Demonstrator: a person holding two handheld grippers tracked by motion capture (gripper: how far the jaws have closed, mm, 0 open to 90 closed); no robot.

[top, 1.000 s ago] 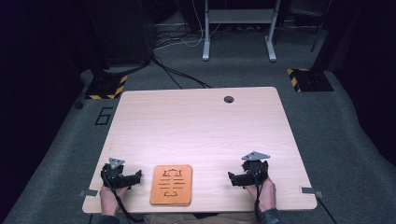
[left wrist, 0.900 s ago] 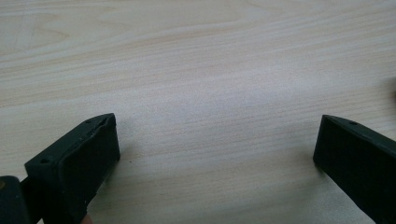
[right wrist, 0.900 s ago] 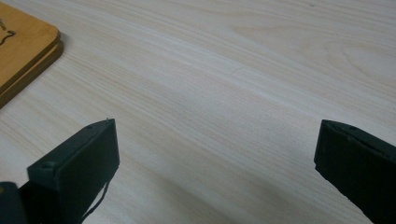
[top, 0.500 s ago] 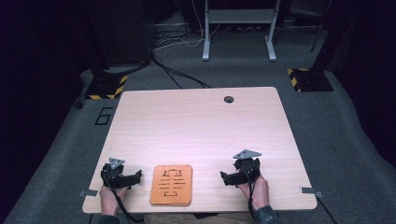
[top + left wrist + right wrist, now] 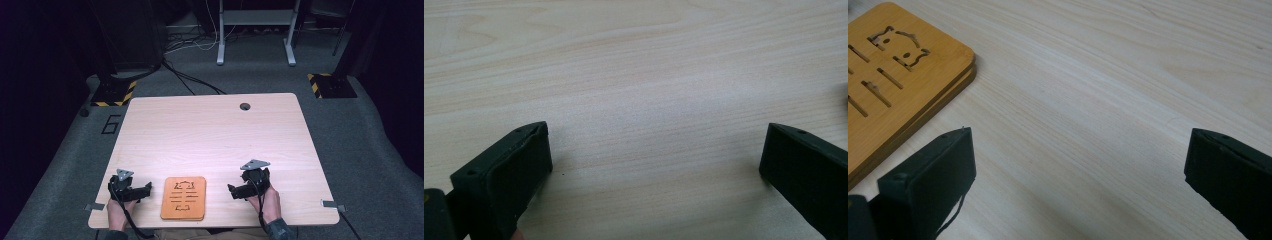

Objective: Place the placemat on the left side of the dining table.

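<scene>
Bamboo trivet (image 5: 183,198) is seen lying flat at the near edge of the table (image 5: 210,135), between the two grippers and touched by neither. Right gripper (image 5: 239,191) is held low over the wood just beside the trivet's right side, jaws spread wide with nothing between them; in the right gripper view the trivet's slotted corner (image 5: 893,75) is caught at the upper left, past the left jaw. Left gripper (image 5: 145,188) is held near the near left corner, close to the trivet's left side, jaws likewise parted and empty, bare wood grain seen between them. Farther off, a round cable hole (image 5: 245,106) is noted by the far edge.
</scene>
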